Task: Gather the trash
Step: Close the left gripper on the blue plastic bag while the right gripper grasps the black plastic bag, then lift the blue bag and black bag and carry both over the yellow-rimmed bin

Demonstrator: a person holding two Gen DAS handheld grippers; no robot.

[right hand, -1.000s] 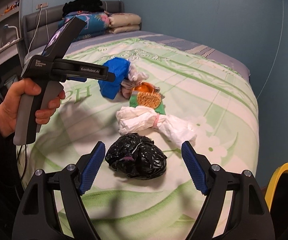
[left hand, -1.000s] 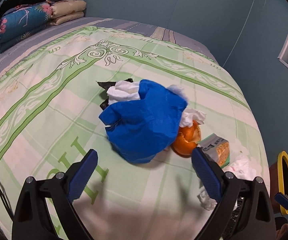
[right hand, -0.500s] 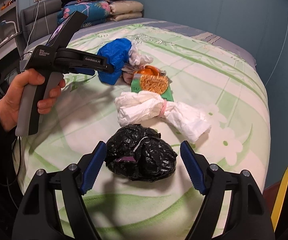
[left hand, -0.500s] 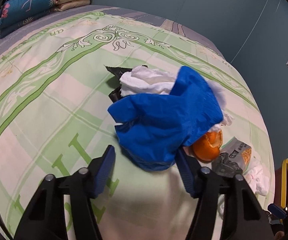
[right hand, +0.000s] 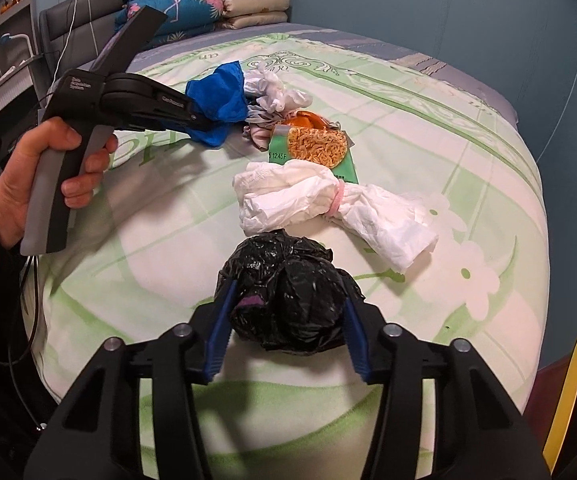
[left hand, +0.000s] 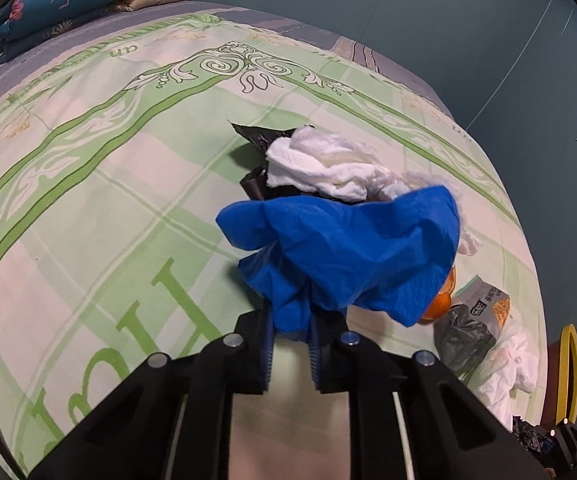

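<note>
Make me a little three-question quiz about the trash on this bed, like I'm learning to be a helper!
1. True or false: the left tongs are pinching the blue plastic bag.
2. Which trash sits between the right tongs? A) white plastic bag B) black plastic bag C) noodle packet
3. Fill in: the white plastic bag is tied round its middle with a ____ band.

Key:
1. True. Both tongs have just been closing, and the left ones are shut on a fold of the blue bag.
2. B. The black plastic bag is squeezed between the pads.
3. Pink.
</note>
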